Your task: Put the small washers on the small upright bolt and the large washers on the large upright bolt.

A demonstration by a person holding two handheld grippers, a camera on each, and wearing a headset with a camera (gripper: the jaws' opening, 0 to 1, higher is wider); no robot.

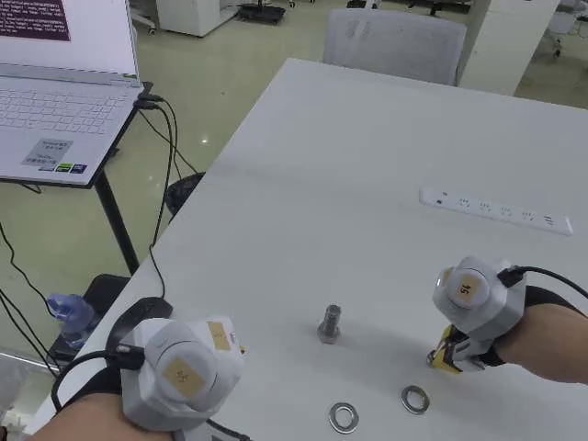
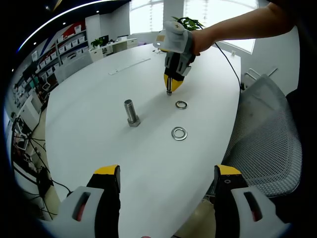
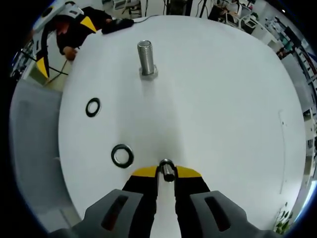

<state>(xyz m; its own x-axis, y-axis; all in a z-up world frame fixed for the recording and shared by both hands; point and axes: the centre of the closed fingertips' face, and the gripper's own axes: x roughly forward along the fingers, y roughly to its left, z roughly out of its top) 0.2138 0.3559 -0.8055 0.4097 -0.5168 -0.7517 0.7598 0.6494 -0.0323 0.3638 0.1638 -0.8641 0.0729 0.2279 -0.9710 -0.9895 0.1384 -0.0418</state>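
A: What are the jaws of the right gripper (image 3: pixel 167 176) doing?
B: They are narrow, pinched on a small bolt (image 3: pixel 167 169) held low over the counter (image 3: pixel 237 99). I cannot tell whether it touches.
A: And the left gripper (image 2: pixel 167 174)?
B: Its jaws are spread wide with nothing between them, at the near edge of the counter.
A: What lies around the right jaws?
B: One washer (image 3: pixel 122 155) lies flat just left of them, and a second washer (image 3: pixel 92 107) lies further out, toward the left gripper. The large bolt (image 3: pixel 146 58) stands upright on its head ahead of them, well apart, with bare counter between.
A: Anything else?
B: In the head view a power strip (image 1: pixel 496 209) lies farther back, a chair (image 1: pixel 395 41) stands at the far end, and a laptop (image 1: pixel 55 83) sits on a stand to the left
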